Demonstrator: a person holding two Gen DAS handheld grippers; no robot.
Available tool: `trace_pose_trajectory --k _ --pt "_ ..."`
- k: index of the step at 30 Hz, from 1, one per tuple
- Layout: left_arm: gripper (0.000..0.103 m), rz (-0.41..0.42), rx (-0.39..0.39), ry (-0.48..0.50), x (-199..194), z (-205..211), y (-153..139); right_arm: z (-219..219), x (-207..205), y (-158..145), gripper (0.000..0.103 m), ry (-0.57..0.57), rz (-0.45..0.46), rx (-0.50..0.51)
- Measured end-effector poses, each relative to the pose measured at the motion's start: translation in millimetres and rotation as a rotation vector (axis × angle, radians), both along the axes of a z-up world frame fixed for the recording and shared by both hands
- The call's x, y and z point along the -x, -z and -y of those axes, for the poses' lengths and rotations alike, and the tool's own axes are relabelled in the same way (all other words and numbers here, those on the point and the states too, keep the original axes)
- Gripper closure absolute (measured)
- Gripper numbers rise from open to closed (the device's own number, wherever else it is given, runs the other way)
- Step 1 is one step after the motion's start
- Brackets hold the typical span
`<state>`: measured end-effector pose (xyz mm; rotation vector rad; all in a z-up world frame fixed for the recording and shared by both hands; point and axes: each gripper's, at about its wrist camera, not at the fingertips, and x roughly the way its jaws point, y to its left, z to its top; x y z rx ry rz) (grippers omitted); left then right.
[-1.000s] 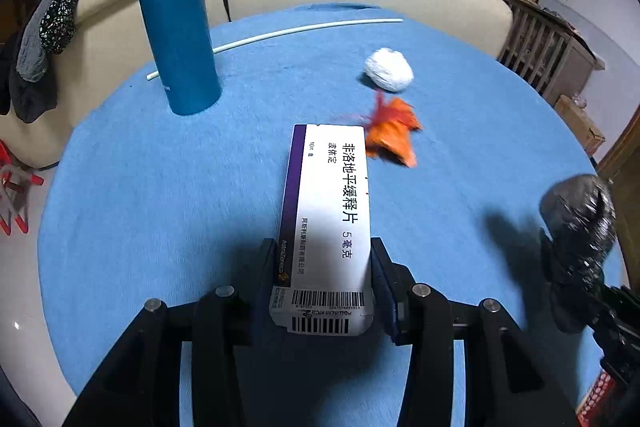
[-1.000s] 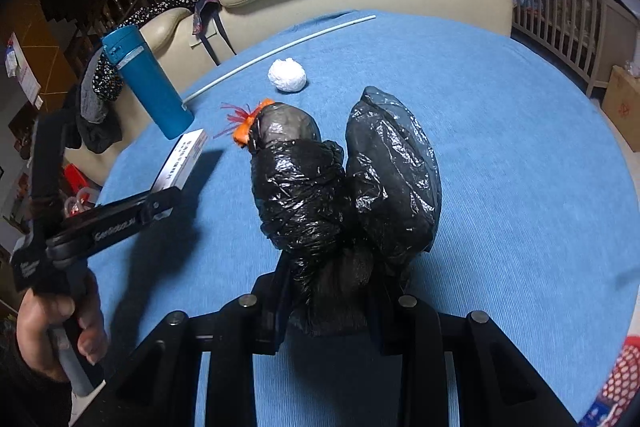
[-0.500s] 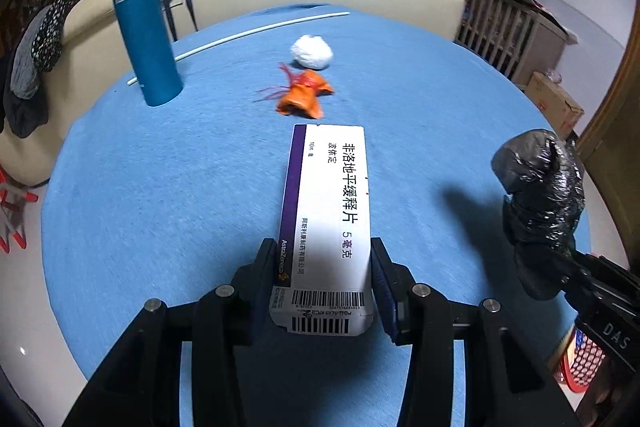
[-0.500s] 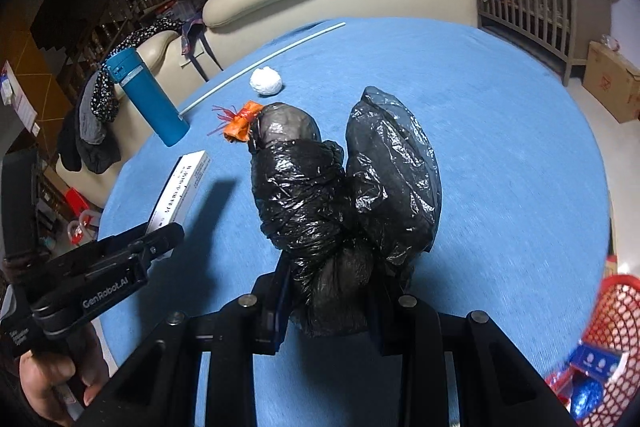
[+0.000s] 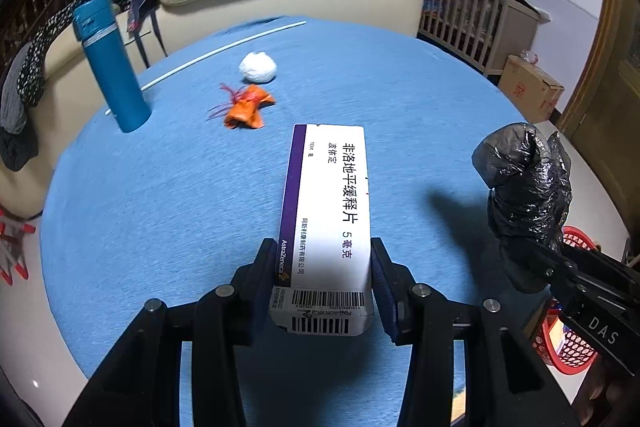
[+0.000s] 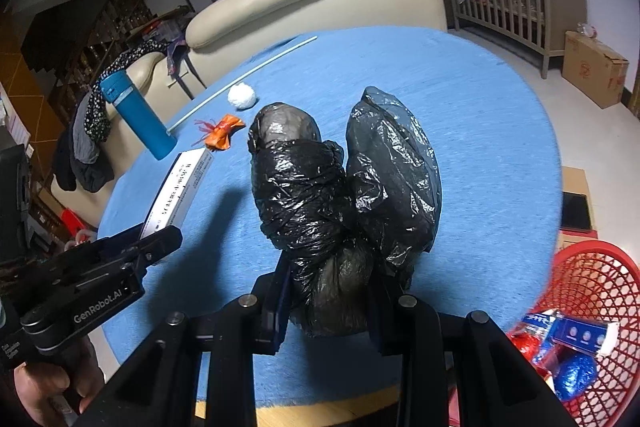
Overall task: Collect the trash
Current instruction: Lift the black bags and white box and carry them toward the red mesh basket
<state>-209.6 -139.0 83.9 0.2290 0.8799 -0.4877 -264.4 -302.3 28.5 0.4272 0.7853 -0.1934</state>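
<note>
Left wrist view: the left gripper (image 5: 323, 281) has its fingers (image 5: 262, 273) clamped on the near end of a long white cardboard medicine box with a purple side stripe and a barcode (image 5: 326, 211), held lifted above the round table covered in blue cloth (image 5: 160, 195). Toward the far edge of the table lie a crumpled orange wrapper with red threads (image 5: 246, 107) and, just beyond it, a white ball of crumpled paper (image 5: 258, 67). A tall blue cylindrical flask (image 5: 112, 67) stands upright near the far left edge, with a thin white rod (image 5: 208, 55) lying along the far edge behind it. Over the right edge, the right gripper carries a crinkled black plastic trash bag (image 5: 524, 187). Below it, off the table, part of a red mesh plastic basket (image 5: 570, 343) shows.

Right wrist view: the right gripper (image 6: 326, 301) has its fingers (image 6: 276, 297) closed tight on the bunched neck of the black bag (image 6: 340, 199), whose two bulging lobes stick up above the table (image 6: 500, 147). At the left, a hand (image 6: 48, 391) holds the left gripper (image 6: 160, 237) with the white box (image 6: 180, 187) above the left edge. The orange wrapper (image 6: 222, 135), paper ball (image 6: 242, 96), flask (image 6: 138, 115) and rod (image 6: 244, 75) sit toward the far left edge. The red basket (image 6: 580, 291), holding blue and red packets, sits on the floor past the near right edge.
</note>
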Motion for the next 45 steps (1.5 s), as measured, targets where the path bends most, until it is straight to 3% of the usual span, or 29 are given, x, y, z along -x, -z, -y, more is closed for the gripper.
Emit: trace_pose_trajectory --k 19,45 --pt "0.056 0.022 -0.018 0.122 41.1 58.4 -5.6 39.6 51.5 -9.3 0.07 0.122 0.035 0.018" --pt "0.056 0.048 -0.073 0.375 113.1 155.8 -2.7 117.1 167.1 1.4 0.07 0.358 0.017 0.01"
